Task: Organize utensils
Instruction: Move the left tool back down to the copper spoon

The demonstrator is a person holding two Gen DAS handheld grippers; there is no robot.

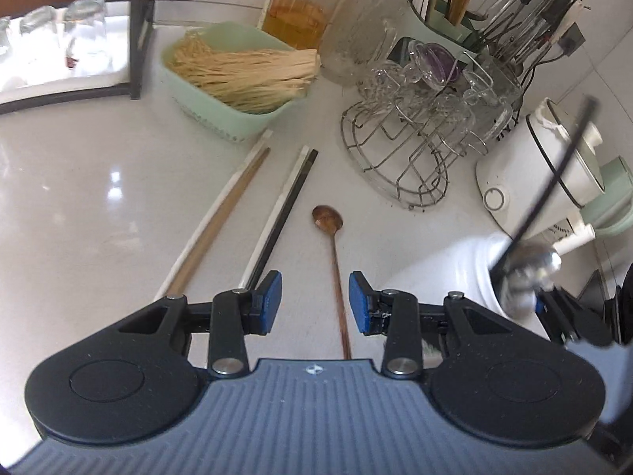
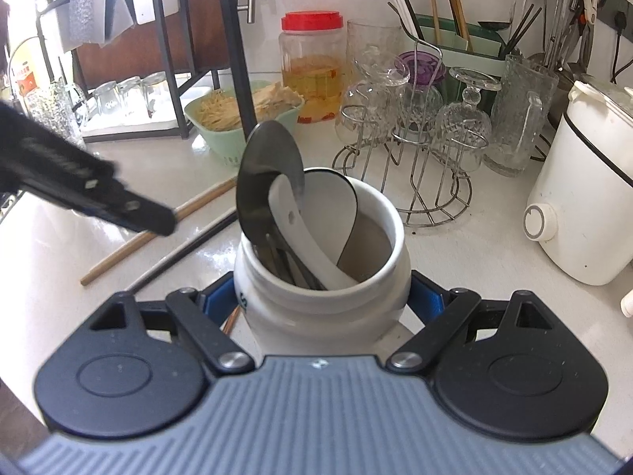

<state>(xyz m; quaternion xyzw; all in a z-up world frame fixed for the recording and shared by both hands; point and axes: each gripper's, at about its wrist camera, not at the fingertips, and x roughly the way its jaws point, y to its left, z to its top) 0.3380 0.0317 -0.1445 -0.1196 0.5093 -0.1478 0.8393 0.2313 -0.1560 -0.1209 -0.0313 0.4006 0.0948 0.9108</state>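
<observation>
Clamping the white crock point(image 2: 320, 273) at lower centre, right gripper point(image 2: 322, 297) steadying it so utensils drop in cleanly; ladle and white scoop already inside. Lower centre of the left view: left gripper point(image 1: 315, 303) empty, pads parted, straddling the wooden spoon point(image 1: 334, 245) flat on the counter, lined up for pickup.

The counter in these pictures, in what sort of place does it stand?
Most likely a home kitchen. On the white counter stand a wire rack of upturned glasses, a white rice cooker and a green holder of chopsticks; a white jar holds spoons.
</observation>
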